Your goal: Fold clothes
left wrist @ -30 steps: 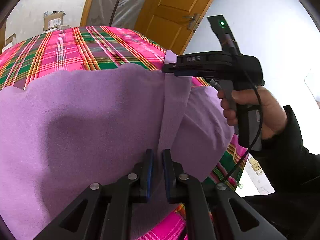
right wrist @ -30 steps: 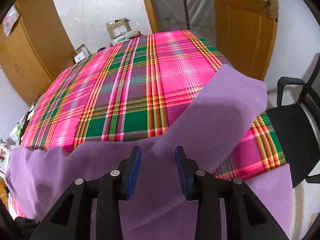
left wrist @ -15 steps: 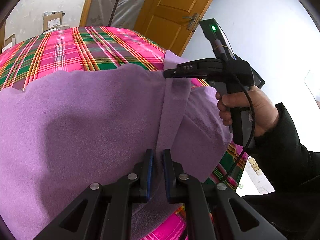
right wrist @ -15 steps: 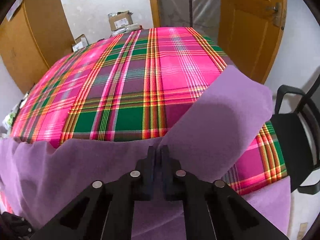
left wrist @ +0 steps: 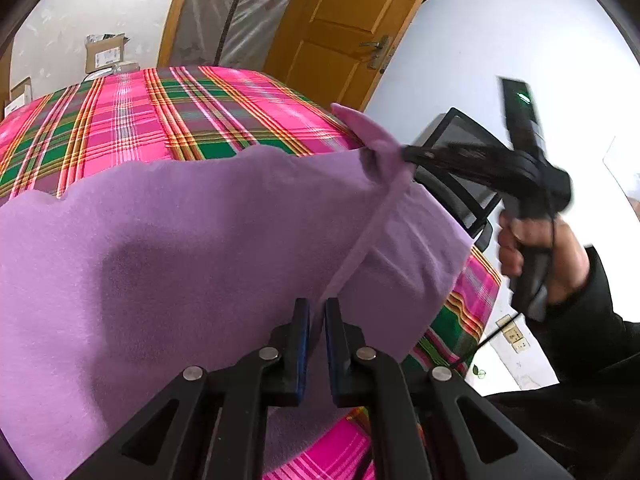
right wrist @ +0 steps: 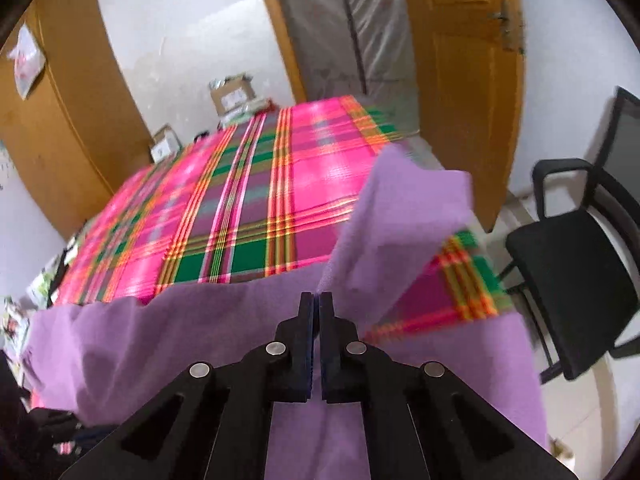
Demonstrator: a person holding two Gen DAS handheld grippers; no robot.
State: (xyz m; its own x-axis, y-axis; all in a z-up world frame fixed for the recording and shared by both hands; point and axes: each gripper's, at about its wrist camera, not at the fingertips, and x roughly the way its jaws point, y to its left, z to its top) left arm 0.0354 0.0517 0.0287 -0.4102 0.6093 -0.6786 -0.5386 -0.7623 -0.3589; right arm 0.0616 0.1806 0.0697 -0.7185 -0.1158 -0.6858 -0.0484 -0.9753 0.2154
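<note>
A lilac fleece cloth [left wrist: 180,240] lies over the near part of a table with a pink and green plaid cover [left wrist: 160,120]. My left gripper [left wrist: 317,312] is shut on the cloth's near edge. My right gripper [left wrist: 408,156] is shut on the same edge further right and holds it lifted and taut above the table's right corner. In the right wrist view the right gripper [right wrist: 317,304] pinches the cloth [right wrist: 200,340], and a flap [right wrist: 404,216] stands up beyond the fingers.
A black chair [right wrist: 572,272] stands right of the table. A wooden door [left wrist: 344,28] and plastic sheeting [left wrist: 236,12] are behind it. Cardboard boxes [right wrist: 232,92] sit past the far edge. A wooden cabinet [right wrist: 60,120] is at the left.
My right gripper closed on the cloth edge, then lifted and pulled it to the right, stretching the edge taut. The left gripper stayed shut on the cloth.
</note>
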